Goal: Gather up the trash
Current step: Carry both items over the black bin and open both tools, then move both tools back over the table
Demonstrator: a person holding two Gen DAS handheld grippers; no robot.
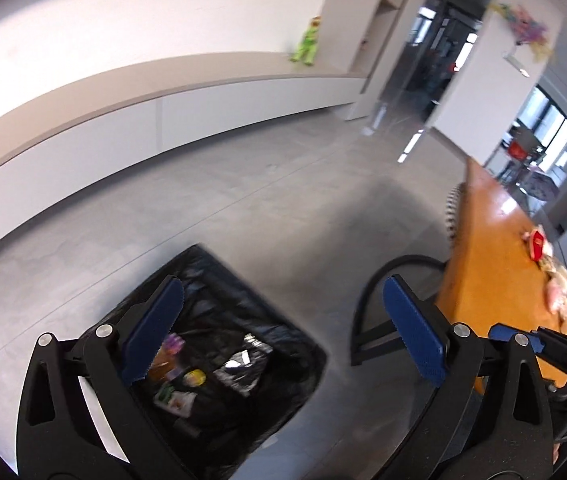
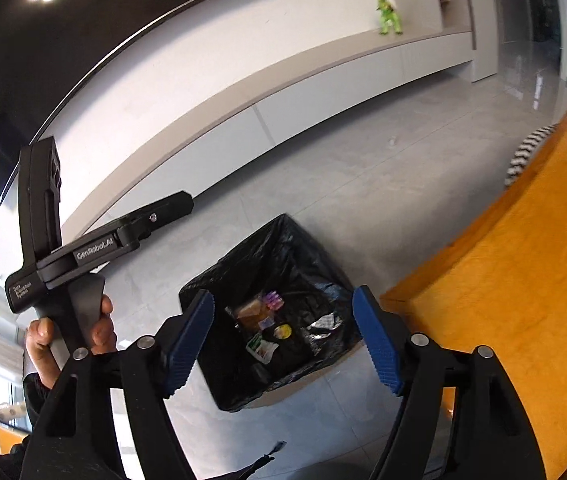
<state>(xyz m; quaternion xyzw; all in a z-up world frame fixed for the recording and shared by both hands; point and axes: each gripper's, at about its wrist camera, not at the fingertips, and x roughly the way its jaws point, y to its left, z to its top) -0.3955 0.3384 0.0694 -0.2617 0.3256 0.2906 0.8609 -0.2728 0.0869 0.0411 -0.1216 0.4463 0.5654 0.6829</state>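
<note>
A bin with a black liner (image 1: 219, 280) (image 2: 283, 248) stands on the grey floor beside an orange table (image 1: 495, 240) (image 2: 503, 280). Inside lie several wrappers (image 1: 187, 380) (image 2: 259, 320), among them a silver foil packet (image 1: 243, 364). My left gripper (image 1: 283, 284) hangs open above the bin's right side, with nothing between its blue pads. My right gripper (image 2: 283, 294) is open too, right over the bin's mouth and empty. More crumpled wrappers (image 1: 559, 280), one of them red (image 1: 537, 244), lie on the table's far end.
A long low white cabinet (image 1: 163, 120) runs along the wall with a green toy (image 1: 307, 44) on top. A black chair frame (image 1: 367, 320) stands by the table. A person's hand (image 2: 99, 328) grips the left gripper's handle.
</note>
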